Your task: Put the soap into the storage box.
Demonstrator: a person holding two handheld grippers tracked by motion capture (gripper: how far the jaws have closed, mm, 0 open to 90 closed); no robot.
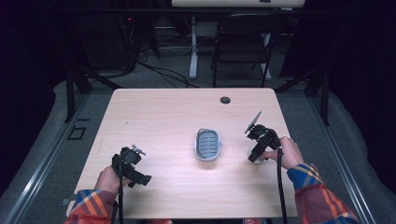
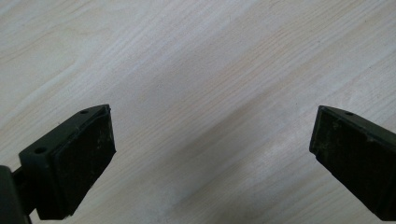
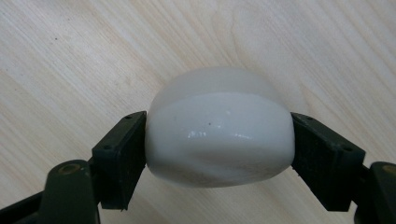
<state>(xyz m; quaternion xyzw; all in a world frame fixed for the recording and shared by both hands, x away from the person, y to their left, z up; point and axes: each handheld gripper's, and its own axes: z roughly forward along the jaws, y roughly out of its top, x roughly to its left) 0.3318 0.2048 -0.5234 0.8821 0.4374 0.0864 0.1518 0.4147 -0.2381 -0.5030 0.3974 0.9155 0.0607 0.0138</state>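
Right gripper view looks down at a smooth, shiny white bar of soap (image 3: 219, 135). It is round at the edges, like a fat pebble. The right gripper (image 3: 219, 154) has its two black jaws pressed on the soap's two ends and holds it tight. Under the soap is the pale wooden table (image 3: 70, 56), with thin wavy lines in the wood.

Left gripper view shows the left gripper (image 2: 212, 149) with its black jaws spread wide apart. Its flat pads (image 2: 84, 163) look rough and a bit dusty. Between them lies bare wood.

High view shows both hands low on the table, well apart. The left gripper (image 1: 140, 179) is near the left front edge. The right gripper (image 1: 254, 157) is at the right, with a grey plate on top. Between the two, in the middle of the table, sits a grey oval soap dish (image 1: 208, 144) with ridges inside. A small round hole (image 1: 225, 100) is near the far edge. A black folding chair (image 1: 243, 44) stands behind the table on the grey floor.
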